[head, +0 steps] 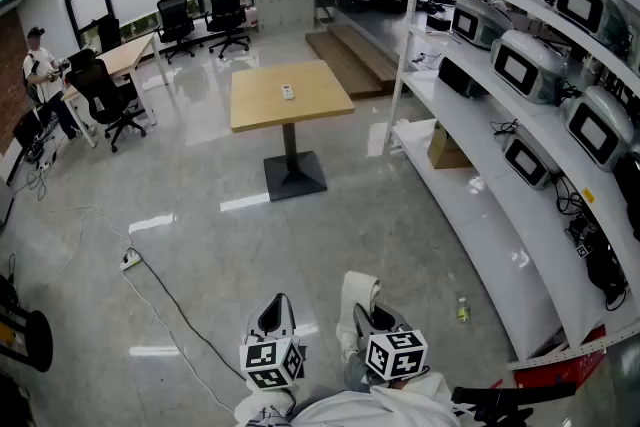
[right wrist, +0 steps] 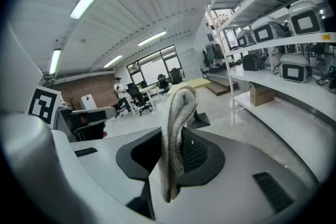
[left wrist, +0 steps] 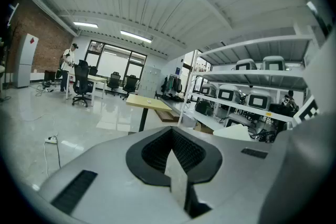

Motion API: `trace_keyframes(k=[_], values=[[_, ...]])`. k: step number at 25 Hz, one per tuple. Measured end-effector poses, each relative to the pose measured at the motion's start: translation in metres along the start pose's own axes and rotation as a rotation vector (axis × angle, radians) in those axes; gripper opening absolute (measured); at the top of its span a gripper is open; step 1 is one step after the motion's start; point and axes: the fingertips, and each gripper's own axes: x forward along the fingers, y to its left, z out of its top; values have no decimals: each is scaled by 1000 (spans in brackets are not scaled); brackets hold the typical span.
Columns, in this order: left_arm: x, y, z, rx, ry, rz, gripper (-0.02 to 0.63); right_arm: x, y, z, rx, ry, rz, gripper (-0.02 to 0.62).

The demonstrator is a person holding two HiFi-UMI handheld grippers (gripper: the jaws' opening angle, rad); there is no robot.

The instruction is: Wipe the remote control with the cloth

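Observation:
A small white remote control (head: 288, 92) lies on the square wooden table (head: 310, 110) far ahead of me; in the left gripper view the remote (left wrist: 149, 101) is only a speck on that distant table (left wrist: 157, 106). Low in the head view, my left gripper (head: 277, 307) is shut with nothing between its jaws, as the left gripper view (left wrist: 173, 157) confirms. My right gripper (head: 366, 317) is shut on a folded whitish cloth (head: 358, 293). The cloth (right wrist: 177, 123) stands up from the right gripper (right wrist: 169, 165) and droops over at its top.
White shelves (head: 500, 205) with microwave-like units (head: 528, 67) run along the right. A power strip with a cable (head: 130, 260) and a small bottle (head: 463, 311) lie on the floor. Office chairs (head: 110, 100), a seated person (head: 40, 65) and low steps (head: 350, 55) are far off.

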Motion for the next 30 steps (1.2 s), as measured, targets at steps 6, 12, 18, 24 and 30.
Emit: trace_keyframes(k=[6, 12, 18, 24, 30], values=[[63, 5, 25, 1, -10, 16, 2, 53, -26, 40, -3, 5, 13, 89], [125, -1, 49, 2, -15, 14, 2, 100, -54, 80, -16, 18, 29, 89], [179, -2, 64, -6, -4, 23, 2, 139, -83, 111, -5, 34, 30, 89], [231, 4, 79, -19, -12, 33, 3, 178, -105, 141, -14, 37, 35, 89], [276, 8, 89, -22, -12, 41, 2, 215, -131, 161, -24, 48, 24, 89]])
